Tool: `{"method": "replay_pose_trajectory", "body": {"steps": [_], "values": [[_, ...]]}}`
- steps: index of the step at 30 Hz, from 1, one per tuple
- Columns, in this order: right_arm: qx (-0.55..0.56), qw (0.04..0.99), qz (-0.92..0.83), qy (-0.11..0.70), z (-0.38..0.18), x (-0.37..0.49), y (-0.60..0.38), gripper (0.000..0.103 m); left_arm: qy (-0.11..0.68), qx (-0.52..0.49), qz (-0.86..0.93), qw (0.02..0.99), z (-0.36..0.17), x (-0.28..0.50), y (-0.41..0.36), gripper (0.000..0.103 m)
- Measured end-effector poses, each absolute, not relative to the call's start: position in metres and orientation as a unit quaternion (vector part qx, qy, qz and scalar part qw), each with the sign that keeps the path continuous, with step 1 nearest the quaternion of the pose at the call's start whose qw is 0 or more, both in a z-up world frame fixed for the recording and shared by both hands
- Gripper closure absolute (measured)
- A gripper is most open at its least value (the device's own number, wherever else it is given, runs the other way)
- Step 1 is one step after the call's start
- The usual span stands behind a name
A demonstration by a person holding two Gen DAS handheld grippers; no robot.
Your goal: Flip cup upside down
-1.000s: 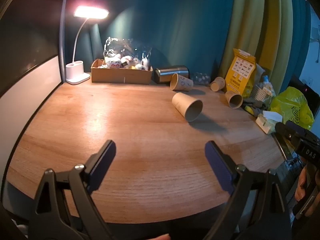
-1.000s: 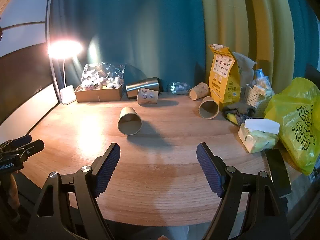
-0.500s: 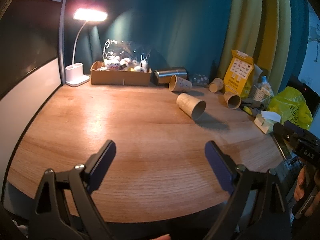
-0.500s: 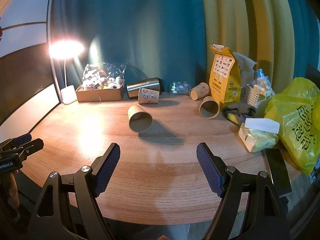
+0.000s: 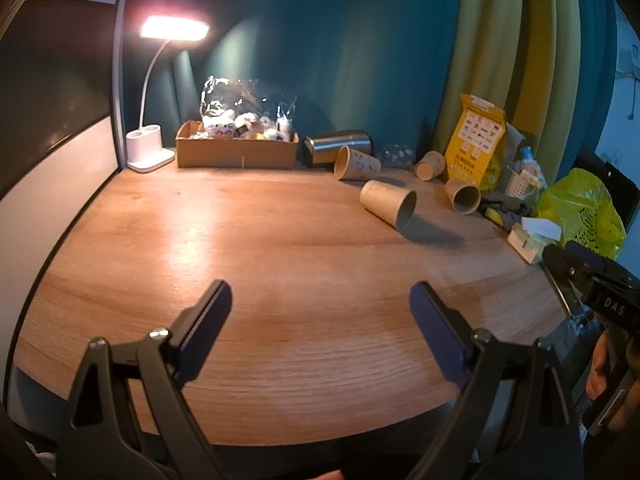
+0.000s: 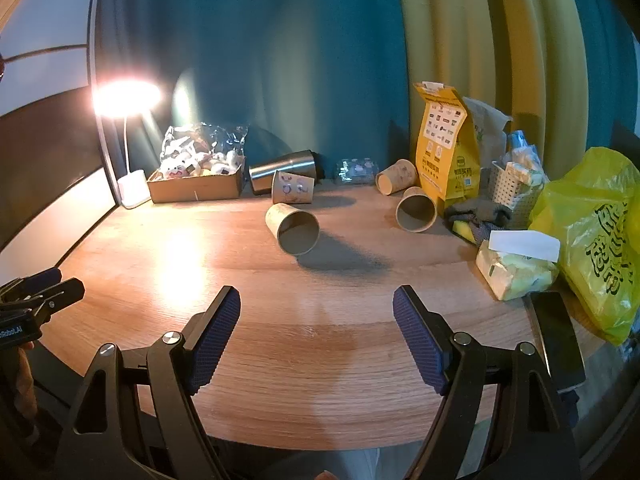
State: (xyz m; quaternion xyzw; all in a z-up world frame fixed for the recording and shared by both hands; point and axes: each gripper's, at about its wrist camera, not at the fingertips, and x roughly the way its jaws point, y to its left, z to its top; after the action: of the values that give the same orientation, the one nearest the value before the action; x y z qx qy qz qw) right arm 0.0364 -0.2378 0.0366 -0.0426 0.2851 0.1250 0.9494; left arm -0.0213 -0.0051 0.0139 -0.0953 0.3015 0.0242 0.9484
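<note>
A plain brown paper cup (image 6: 293, 228) lies on its side on the wooden table (image 6: 320, 340), its mouth facing me; it also shows in the left wrist view (image 5: 389, 207). My right gripper (image 6: 317, 328) is open and empty, above the table's near edge, well short of the cup. My left gripper (image 5: 320, 320) is open and empty, over the near edge to the left of the cup. The left gripper's tip shows at the left edge of the right wrist view (image 6: 40, 296).
More paper cups lie at the back: a printed one (image 6: 292, 188) and two plain ones (image 6: 416, 210), (image 6: 396, 177). A steel tumbler (image 6: 282, 166), cardboard box (image 6: 196, 186), lamp (image 5: 150, 148), yellow pouch (image 6: 446, 148), tissue pack (image 6: 516, 264), yellow bag (image 6: 596, 240) and phone (image 6: 556, 344) ring the table.
The cup on its side has shifted right in both views over the last second. Both grippers stay open and empty.
</note>
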Motion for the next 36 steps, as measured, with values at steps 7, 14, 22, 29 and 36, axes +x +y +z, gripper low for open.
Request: {"method": "replay_pose_trajectory", "body": {"steps": [7,14,22,29,36], "values": [[-0.042,0.95,0.124,0.285,0.0342,0.036,-0.2378,0.021,0.302,-0.095,0.024,0.948,0.0136,-0.0213,-0.0053,0.011],[-0.042,0.949,0.124,0.285,0.0337,0.0358,-0.2387,0.021,0.302,-0.094,0.024,0.948,0.0138,-0.021,-0.0064,0.011],[-0.042,0.949,0.124,0.285,0.0322,0.036,-0.239,0.021,0.301,-0.094,0.024,0.949,0.0137,-0.0212,-0.0057,0.011],[-0.042,0.95,0.126,0.284,0.0291,0.0371,-0.24,0.021,0.302,-0.091,0.025,0.949,0.0135,-0.0195,-0.0042,0.011],[-0.039,0.948,0.128,0.288,0.0267,0.0412,-0.2416,0.021,0.304,-0.088,0.028,0.948,0.0133,-0.0168,-0.0046,0.011]]}}
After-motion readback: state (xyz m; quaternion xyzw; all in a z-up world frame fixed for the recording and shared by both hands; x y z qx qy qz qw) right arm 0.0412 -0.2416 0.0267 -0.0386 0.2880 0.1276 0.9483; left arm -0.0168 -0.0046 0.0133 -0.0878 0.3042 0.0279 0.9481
